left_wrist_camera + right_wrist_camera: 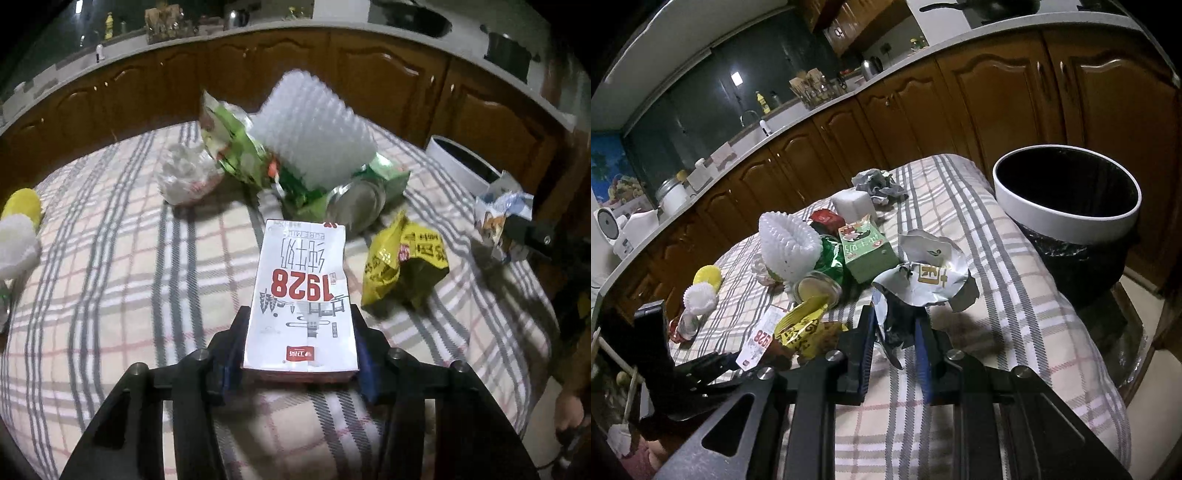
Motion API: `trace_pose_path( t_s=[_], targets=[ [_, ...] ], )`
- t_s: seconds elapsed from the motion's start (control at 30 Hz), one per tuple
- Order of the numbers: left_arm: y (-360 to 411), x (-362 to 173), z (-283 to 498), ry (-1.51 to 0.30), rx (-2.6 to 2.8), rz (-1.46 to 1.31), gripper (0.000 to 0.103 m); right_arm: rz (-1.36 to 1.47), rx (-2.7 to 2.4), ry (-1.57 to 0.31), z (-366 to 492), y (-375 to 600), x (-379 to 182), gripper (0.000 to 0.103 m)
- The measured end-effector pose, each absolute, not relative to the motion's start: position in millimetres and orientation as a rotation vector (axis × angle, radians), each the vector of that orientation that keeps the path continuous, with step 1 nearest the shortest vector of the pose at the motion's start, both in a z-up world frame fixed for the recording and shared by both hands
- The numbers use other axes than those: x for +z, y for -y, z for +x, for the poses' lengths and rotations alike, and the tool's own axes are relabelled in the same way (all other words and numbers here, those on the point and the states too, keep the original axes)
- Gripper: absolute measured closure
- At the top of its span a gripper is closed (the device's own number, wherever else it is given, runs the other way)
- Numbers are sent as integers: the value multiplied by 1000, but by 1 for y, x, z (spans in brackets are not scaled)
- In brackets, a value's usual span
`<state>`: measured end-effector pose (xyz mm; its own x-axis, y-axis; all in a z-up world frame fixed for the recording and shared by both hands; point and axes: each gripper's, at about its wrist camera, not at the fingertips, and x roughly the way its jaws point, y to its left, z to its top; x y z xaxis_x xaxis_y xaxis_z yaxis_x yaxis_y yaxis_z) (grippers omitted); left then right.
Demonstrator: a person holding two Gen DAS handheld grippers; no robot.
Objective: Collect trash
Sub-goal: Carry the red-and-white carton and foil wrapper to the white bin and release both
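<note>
A white milk carton [303, 288] with red "1928" print lies lengthwise between the fingers of my left gripper [300, 309]. Both pads press its sides, low over the plaid tablecloth [110, 295]. The right wrist view shows the same carton [759, 339] at the lower left. My right gripper [894, 316] is shut on a crumpled silver wrapper [923, 280], which spreads out above the fingers. A bin [1067, 218] with a white rim and a black liner stands past the table's right edge, near the right gripper.
More trash is piled mid-table: a white foam net [314, 136], a green snack bag [236, 144], a glass jar [358, 199], a yellow bag [402, 266], a green carton [868, 251] and crumpled grey paper [879, 184]. Brown kitchen cabinets [258, 66] run behind the table.
</note>
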<state>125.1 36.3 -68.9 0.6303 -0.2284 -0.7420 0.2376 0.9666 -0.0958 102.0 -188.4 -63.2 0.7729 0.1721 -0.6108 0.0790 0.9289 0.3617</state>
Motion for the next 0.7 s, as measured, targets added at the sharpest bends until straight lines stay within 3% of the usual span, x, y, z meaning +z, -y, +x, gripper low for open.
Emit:
trace_pose_path(
  t_s=[0.37, 0.7],
  targets=[
    [-8, 5, 109, -669, -357, 32, 55, 409, 64, -643, 105, 213, -49, 82],
    [78, 15, 145, -687, -511, 95, 55, 432, 5, -634, 107, 275, -39, 82]
  ],
)
